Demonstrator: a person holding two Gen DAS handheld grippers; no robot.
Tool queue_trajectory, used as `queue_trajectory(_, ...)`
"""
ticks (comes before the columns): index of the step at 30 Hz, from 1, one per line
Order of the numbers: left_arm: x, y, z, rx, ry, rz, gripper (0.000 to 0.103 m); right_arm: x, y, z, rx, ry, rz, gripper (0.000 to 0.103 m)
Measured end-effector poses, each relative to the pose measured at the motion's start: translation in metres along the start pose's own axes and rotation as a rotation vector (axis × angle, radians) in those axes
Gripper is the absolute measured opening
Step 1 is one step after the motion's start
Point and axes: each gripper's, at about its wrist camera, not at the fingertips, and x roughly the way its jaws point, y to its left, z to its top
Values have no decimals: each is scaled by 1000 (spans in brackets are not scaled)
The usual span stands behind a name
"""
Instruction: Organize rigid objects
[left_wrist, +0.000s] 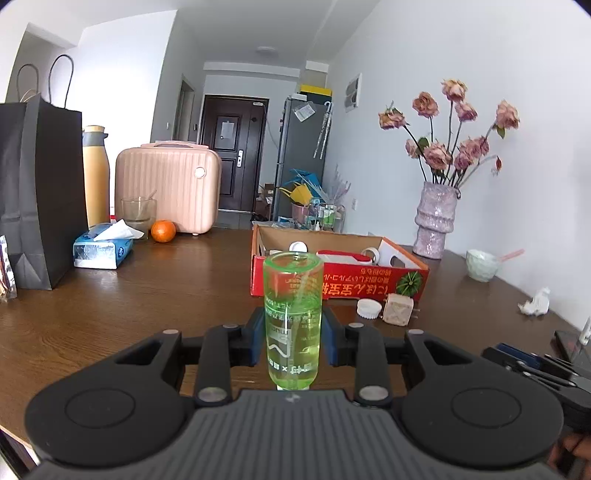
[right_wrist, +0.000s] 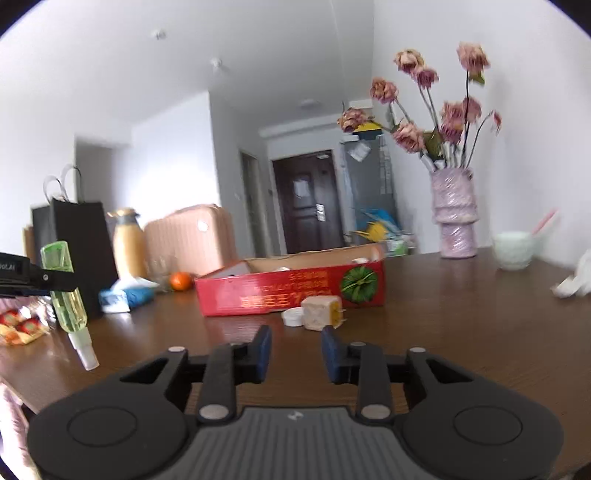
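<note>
The left gripper (left_wrist: 292, 341) held a green bottle (left_wrist: 292, 317) clamped between its blue pads, base pointing away from the hand and white nozzle toward it; in the right wrist view the same bottle (right_wrist: 67, 291) hung in the air above the table's near left part, nozzle lowest, tilted off vertical. The right gripper (right_wrist: 295, 354) carried nothing, and its jaws stood at a narrow gap, nearly the tightest they reach, with bare table (right_wrist: 461, 325) between them. A red cardboard box (left_wrist: 338, 282) sat at the table's middle, open at the top and already holding several white and red items. Just in front of the box, on the side facing the grippers, lay a white cap (right_wrist: 292, 316) and a beige cube plug (right_wrist: 322, 312) with metal prongs, touching or nearly touching each other. A vase (left_wrist: 436, 221) of dried roses stood toward the table's far right edge, beyond the box. Judged from this layout, the bottle was most likely bound for the box. The grip sat on a smooth round body, so a sudden tilt could let the bottle slide or rotate in the pads. Lowering it too early could strike the box wall and push the box. The right gripper, too narrow to pass around the plug, could knock plug or cap aside unless opened first.
</note>
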Motion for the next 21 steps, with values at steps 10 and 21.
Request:
queue_trajectory(10, 27, 5, -10, 4, 59, 14, 31, 16, -23, -1, 41, 19, -15, 50)
queue_trajectory(21, 41, 6, -10, 30, 55, -21, 32, 14, -5, 3, 17, 7, 70, 65)
